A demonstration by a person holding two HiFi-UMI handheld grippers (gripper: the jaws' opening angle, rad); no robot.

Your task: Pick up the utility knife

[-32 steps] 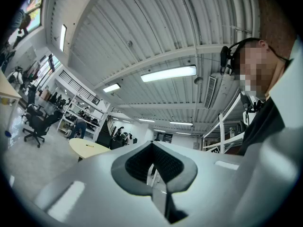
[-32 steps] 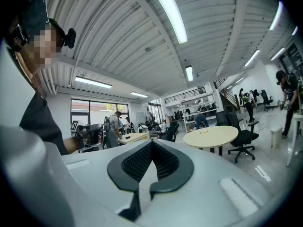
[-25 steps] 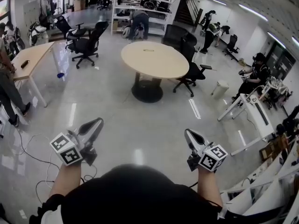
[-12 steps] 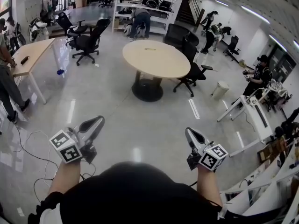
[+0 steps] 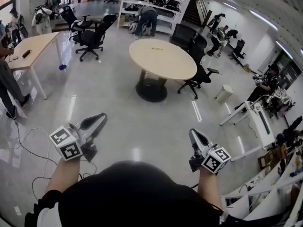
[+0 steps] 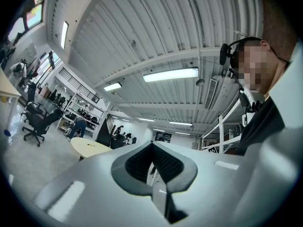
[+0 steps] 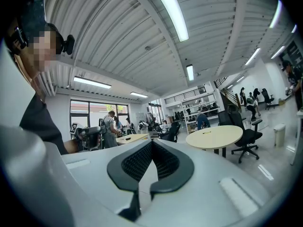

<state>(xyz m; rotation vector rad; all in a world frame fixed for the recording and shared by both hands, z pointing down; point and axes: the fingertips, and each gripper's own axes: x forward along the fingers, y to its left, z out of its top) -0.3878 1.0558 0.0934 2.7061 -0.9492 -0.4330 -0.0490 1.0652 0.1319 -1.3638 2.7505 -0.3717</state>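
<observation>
A small yellowish thing lies on the round wooden table far ahead of me; it is too small to tell whether it is the utility knife. It also shows as a speck on that table in the right gripper view. My left gripper is held low at the left, shut and holding nothing, its pads meeting at the tips. At the lower right, my right gripper is also shut and holds nothing, pads together. Both are well short of the table.
Black office chairs stand around the round table. A long desk and a standing person are at the left, with cables on the floor. A white bin, white benches and shelves lie further off.
The whole view has shifted: the round table sits a little closer and lower in the head view. Both grippers were carried forward with me, still shut.
</observation>
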